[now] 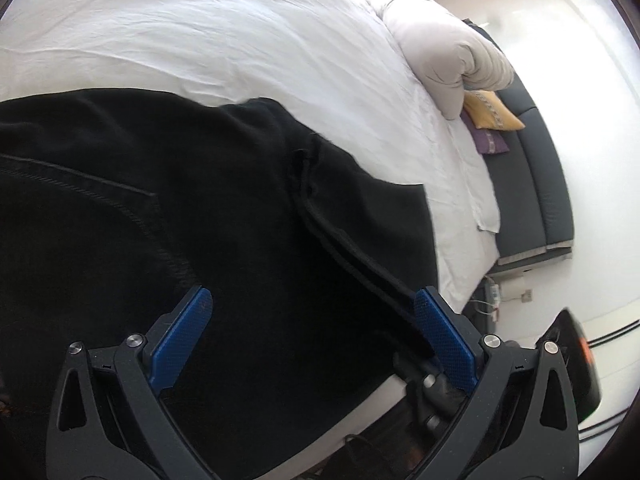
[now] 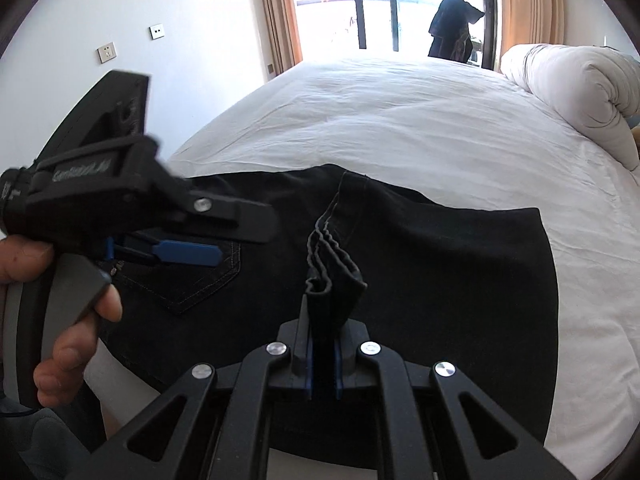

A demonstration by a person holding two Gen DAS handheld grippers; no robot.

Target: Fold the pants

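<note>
Black pants (image 1: 160,220) lie spread on the white bed (image 1: 200,20), with a back pocket (image 2: 200,280) facing up. My right gripper (image 2: 324,332) is shut on the stacked leg hems (image 2: 336,264), which stand up in layered folds above the pants (image 2: 440,280). My left gripper (image 1: 312,304) hovers over the dark fabric with its blue pads (image 1: 188,332) wide apart and nothing pinched between them. In the right wrist view the left gripper (image 2: 240,240) shows from the side, held by a hand (image 2: 60,332) above the pocket area.
A rolled white duvet (image 2: 580,92) lies along the bed's right side. Beyond the bed's edge sit a yellow cushion (image 1: 492,110) and a purple one (image 1: 488,140) on a dark bench (image 1: 532,184). A curtained balcony door (image 2: 380,0) stands behind the bed (image 2: 400,120).
</note>
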